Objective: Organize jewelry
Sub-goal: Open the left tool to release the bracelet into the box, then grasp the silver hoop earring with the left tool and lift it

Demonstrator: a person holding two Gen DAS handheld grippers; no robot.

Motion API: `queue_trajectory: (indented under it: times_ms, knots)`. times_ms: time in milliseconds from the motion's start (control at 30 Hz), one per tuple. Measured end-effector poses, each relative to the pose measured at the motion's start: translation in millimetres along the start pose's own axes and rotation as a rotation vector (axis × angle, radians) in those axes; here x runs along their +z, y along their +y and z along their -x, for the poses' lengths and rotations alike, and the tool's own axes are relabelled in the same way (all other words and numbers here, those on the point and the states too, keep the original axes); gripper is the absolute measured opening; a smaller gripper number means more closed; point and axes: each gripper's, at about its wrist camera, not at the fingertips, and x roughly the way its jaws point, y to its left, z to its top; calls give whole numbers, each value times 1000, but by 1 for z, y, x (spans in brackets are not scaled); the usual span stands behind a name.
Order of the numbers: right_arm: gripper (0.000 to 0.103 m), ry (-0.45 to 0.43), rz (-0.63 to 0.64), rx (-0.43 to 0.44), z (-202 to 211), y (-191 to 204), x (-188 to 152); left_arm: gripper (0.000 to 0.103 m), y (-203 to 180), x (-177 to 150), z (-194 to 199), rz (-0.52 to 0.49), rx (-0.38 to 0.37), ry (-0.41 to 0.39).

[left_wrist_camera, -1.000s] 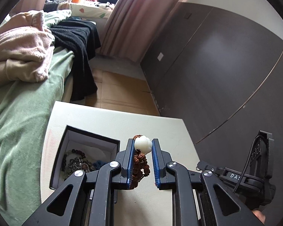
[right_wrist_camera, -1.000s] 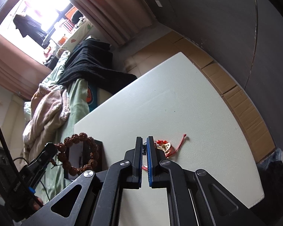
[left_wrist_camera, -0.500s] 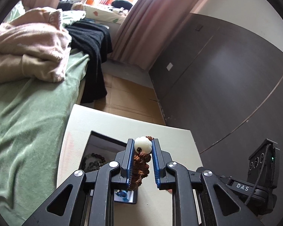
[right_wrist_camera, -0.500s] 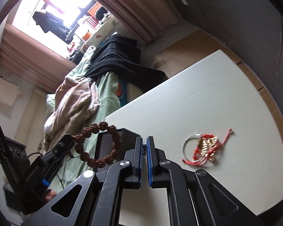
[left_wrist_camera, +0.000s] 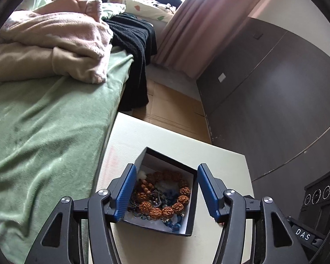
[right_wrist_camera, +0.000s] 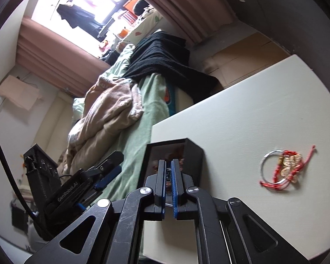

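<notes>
Bedroom scene: cream rectangular tabletop (left_wrist_camera: 169,140) sat beside a bed with a green blanket (left_wrist_camera: 44,118), a heap of pink fleece (left_wrist_camera: 55,44) and a black knitted throw (left_wrist_camera: 134,44) on it; dark wood-panel wall (left_wrist_camera: 275,92) stood to the right.

Left gripper (left_wrist_camera: 165,190) was spread wide, blue pads (left_wrist_camera: 125,191) apart, nothing between them. It hovered directly over the open black square box with white lining (left_wrist_camera: 192,200), one finger to each side of it. Brown knobbly-seed bead bracelet (left_wrist_camera: 165,195) lay inside the box, right under the jaw gap, on top of a tangle of darker beads and blue beads (left_wrist_camera: 171,222). A white bead (left_wrist_camera: 142,173) was at the box's far-left inner corner, near the left pad.

Right gripper (right_wrist_camera: 169,184) was pressed together, only a thin slit between the pads, nothing pinched. Same box (right_wrist_camera: 193,154) sat just beyond its tips. Red-cord bracelet with gold charms and a silver ring (right_wrist_camera: 283,167) lay loose on the tabletop (right_wrist_camera: 253,114), well apart to the right of the right gripper, outside the box. Left gripper body (right_wrist_camera: 81,182) was visible to its left.
</notes>
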Motion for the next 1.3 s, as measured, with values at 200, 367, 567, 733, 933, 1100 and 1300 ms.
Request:
queue_trajectory:
  times_ms: [200,367,567,733,933,1100,1300]
  knots:
    - [6,-3,29,80,-27,22,2,59,12,5,4,25,39,-16]
    - [52,14,-8,27,-39,13,2,59,12,3,2,15,52,-3]
    - [54,-20,-42,-72,-7,-13,6,65,-5,-5,-6,-31,42,29]
    - [69,-78,-77,-168,32,-38,4,68,-28,-19,-11,-83,25,39]
    - [69,-79,-103,-236,63,-63,1,68,-58,-37,-19,-152,-2,62]
    - [69,-57,-127,-281,78,-83,-2,68,-87,-55,-28,-222,-19,76]
    - [69,-60,-176,-316,96,-107,-2,68,-116,-75,-47,-310,-11,98]
